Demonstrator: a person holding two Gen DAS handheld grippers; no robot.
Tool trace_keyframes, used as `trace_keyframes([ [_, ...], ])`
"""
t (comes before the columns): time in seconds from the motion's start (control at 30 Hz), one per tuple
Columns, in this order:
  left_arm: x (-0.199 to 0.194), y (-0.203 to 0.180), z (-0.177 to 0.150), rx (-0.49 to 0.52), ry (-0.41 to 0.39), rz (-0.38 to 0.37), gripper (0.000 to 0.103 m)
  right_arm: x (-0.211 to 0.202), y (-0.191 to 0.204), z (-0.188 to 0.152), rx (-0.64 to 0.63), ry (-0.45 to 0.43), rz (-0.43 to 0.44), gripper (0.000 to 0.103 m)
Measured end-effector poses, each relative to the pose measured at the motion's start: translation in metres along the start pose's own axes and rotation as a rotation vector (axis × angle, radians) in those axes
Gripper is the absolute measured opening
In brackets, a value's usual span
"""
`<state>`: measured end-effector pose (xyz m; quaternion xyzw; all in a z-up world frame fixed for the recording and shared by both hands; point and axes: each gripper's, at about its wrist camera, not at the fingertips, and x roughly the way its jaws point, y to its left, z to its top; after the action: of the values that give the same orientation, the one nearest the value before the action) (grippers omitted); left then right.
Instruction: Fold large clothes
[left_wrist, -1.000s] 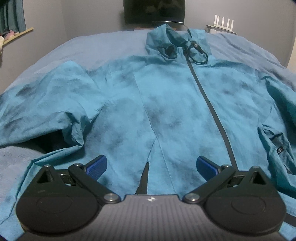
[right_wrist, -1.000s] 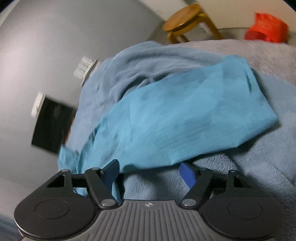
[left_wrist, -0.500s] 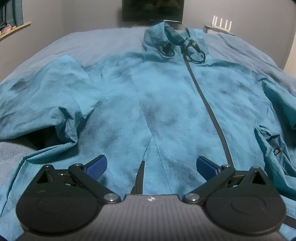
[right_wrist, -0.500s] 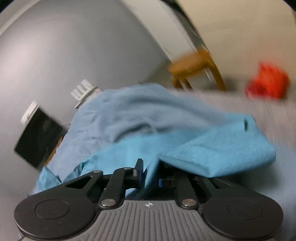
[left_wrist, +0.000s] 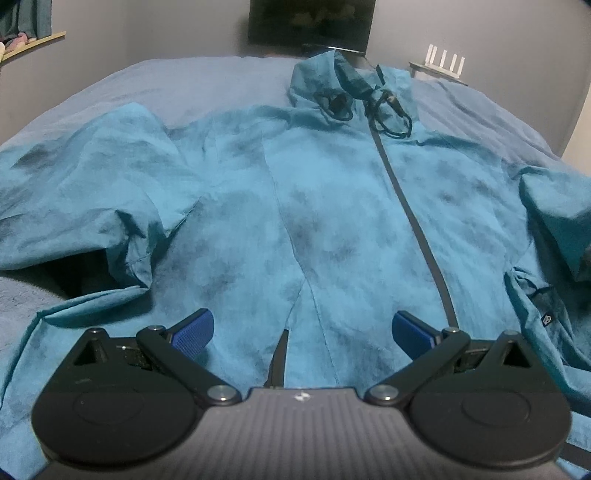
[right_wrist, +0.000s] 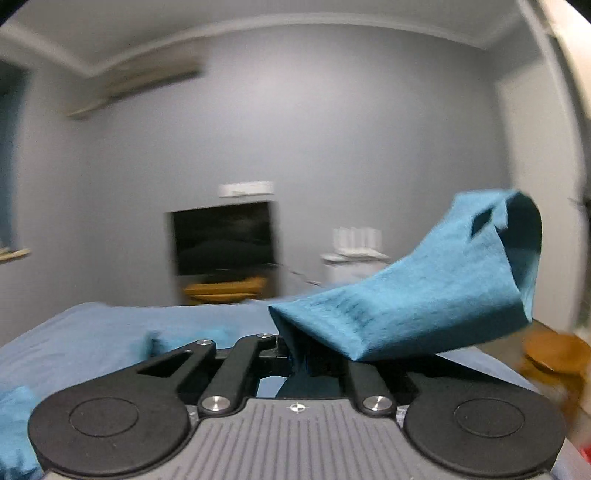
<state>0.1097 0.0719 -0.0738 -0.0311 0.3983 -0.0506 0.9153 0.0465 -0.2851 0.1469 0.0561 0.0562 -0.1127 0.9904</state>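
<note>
The right gripper (right_wrist: 300, 363) is clamped on a fold of the teal jacket (right_wrist: 424, 306), lifted above the blue bed (right_wrist: 92, 343). A dark screen (right_wrist: 223, 242) hangs on the grey wall (right_wrist: 332, 129) behind.

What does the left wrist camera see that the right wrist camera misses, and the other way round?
Only the left wrist view shows the teal jacket spread flat on the bed, its zipper, and the open left gripper over the hem. Only the right wrist view shows the right gripper shut on a lifted sleeve, plus the ceiling. Both show the dark screen and the bed.
</note>
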Motion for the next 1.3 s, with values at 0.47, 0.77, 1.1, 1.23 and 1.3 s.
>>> trace_keyframes([
  [0.47,0.010,0.020,0.000,-0.073,-0.002,-0.044,0.103,0.060,0.219,-0.071,-0.243,0.193,0.433,0.007],
  [0.77,0.018,0.024,-0.001,-0.083,0.018,-0.052,0.103,0.078,0.243,-0.146,-0.077,0.493,0.538,0.057],
  [1.1,0.025,0.020,-0.003,-0.085,0.068,-0.047,0.103,0.076,0.136,-0.170,0.241,0.685,0.483,0.072],
  [1.23,0.014,0.012,0.000,-0.078,0.041,-0.046,0.103,0.068,0.087,-0.167,0.370,0.643,0.476,0.079],
  [1.3,0.005,0.000,0.007,-0.037,-0.002,-0.070,0.103,0.065,0.066,-0.162,0.411,0.594,0.458,0.084],
])
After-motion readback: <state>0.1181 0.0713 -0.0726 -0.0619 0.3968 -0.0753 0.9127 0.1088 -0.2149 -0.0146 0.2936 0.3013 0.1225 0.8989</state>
